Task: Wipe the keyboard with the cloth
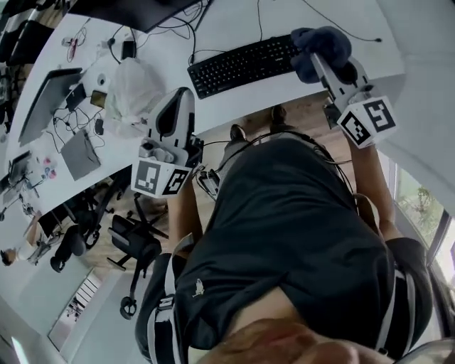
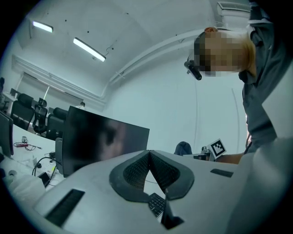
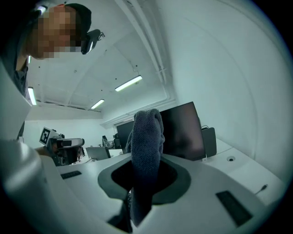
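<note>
A black keyboard (image 1: 240, 65) lies on the white desk (image 1: 234, 18) ahead of me. My right gripper (image 1: 318, 51) is shut on a dark blue-grey cloth (image 1: 321, 50), held just past the keyboard's right end and above it. In the right gripper view the cloth (image 3: 145, 160) stands up between the jaws and hides most of the gap. My left gripper (image 1: 173, 116) hovers off the desk's near edge, left of the keyboard, jaws shut with nothing between them. Its pads (image 2: 136, 172) meet at the tip in the left gripper view, and a bit of keyboard (image 2: 157, 204) shows below them.
A dark monitor (image 2: 105, 139) stands behind the keyboard. To the left the desk carries a white plastic bag (image 1: 133, 91), a laptop (image 1: 47, 103), cables and small items. Office chairs (image 1: 131, 242) stand on the floor at my left. A curved white wall (image 1: 419, 85) closes the right side.
</note>
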{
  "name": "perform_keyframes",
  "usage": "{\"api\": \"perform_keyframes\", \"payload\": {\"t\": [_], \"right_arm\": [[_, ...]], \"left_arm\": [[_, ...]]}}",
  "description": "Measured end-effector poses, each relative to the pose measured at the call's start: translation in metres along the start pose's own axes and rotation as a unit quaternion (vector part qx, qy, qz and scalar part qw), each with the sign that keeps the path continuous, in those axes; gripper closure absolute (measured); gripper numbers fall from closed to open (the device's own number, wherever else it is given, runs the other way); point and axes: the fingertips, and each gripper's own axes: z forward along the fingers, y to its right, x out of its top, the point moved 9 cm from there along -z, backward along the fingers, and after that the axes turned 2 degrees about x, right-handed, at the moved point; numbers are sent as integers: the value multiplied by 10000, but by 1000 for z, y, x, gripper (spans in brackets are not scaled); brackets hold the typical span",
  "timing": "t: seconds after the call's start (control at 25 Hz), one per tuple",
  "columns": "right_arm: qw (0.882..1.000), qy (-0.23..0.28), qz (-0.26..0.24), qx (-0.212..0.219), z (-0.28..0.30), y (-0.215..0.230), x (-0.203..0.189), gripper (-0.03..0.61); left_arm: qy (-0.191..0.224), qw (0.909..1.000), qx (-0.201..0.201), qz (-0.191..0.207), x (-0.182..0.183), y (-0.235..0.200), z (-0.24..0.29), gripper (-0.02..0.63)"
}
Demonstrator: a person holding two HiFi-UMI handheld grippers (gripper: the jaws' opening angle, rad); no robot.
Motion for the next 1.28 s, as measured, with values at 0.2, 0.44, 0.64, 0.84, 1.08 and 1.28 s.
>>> {"api": "perform_keyframes", "payload": {"t": [0.2, 0.44, 0.64, 0.84, 1.08, 1.28], "right_arm": [[9996, -249, 154, 34, 14, 16, -16, 517], [9995, -127, 296, 3, 26, 26, -34, 517], [9983, -309, 473, -110, 21, 37, -42, 517], [9975, -455, 456, -289, 17, 39, -50, 517], [9963, -784, -302, -185, 43, 68, -52, 517], [9871, -1473, -365, -512, 57, 87, -125, 517]], "left_arm": [[-13, 9999, 168, 4, 10, 4, 10, 609], [-187, 9996, 234, -18, 3, -1, 15, 609], [-254, 9995, 202, -66, 7, -6, 35, 609], [-328, 9992, 154, -177, 5, -10, 33, 609], [-20, 9990, 267, -345, -11, -16, 41, 609], [-272, 9985, 270, -403, -13, -22, 30, 609]]}}
